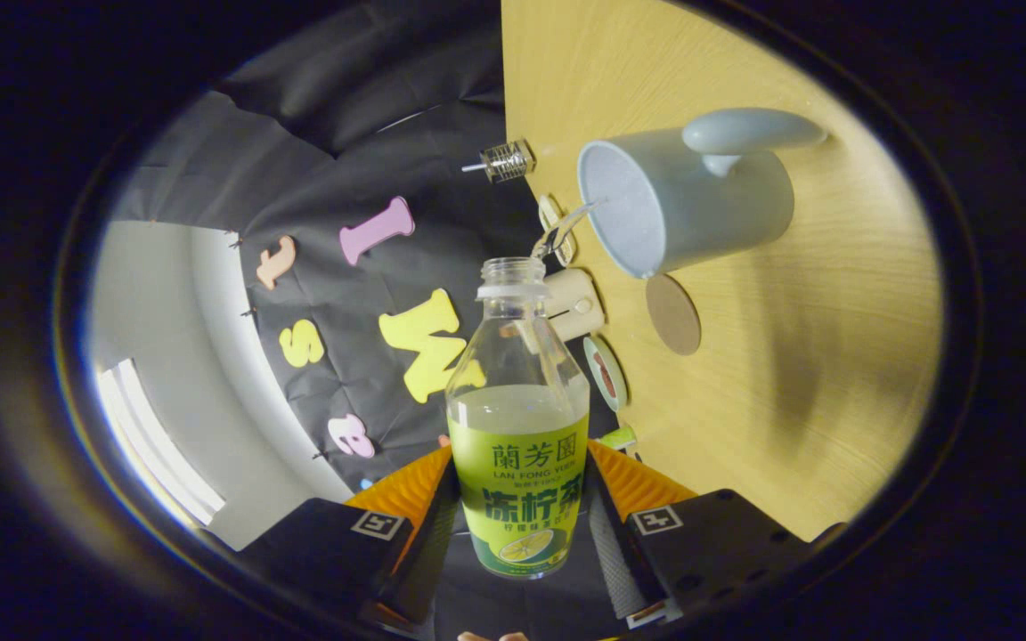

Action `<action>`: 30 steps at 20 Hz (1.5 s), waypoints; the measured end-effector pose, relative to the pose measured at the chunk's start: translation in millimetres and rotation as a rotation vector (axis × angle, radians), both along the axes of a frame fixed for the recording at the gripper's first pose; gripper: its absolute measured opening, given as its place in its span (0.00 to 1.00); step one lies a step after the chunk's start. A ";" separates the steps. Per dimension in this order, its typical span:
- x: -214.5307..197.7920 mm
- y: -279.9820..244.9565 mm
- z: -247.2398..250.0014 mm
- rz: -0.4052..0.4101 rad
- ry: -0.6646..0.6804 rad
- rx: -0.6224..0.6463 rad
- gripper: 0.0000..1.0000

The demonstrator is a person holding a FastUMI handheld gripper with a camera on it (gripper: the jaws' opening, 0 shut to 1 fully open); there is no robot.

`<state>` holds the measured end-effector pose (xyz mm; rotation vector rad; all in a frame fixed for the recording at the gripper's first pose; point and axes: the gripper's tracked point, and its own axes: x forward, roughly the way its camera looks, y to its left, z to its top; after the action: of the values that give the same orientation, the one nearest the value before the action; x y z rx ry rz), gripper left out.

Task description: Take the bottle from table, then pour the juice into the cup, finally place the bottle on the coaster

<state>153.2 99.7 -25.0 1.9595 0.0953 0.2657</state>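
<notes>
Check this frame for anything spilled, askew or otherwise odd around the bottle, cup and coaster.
Nothing stands out. The gripper is shut on the uncapped bottle, its mouth close to the cup on the table. The view is rolled, so the tilt is from pouring. The coaster lies bare beside the cup; no spill shows.

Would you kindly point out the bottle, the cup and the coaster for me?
bottle (pixel 519 445): gripper view, on its label, held between the tongs (pixel 522 525).
cup (pixel 700 200): gripper view, on its outer wall.
coaster (pixel 672 313): gripper view, on its flat face.
</notes>
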 end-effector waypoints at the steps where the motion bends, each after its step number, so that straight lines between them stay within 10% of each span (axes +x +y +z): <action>1: -1.0 -1.4 -1.0 -0.004 0.009 0.010 0.78; 30: -1.3 -24.1 33.3 0.002 0.002 0.268 0.77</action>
<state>151.9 75.6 8.3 2.2256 0.0654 0.2904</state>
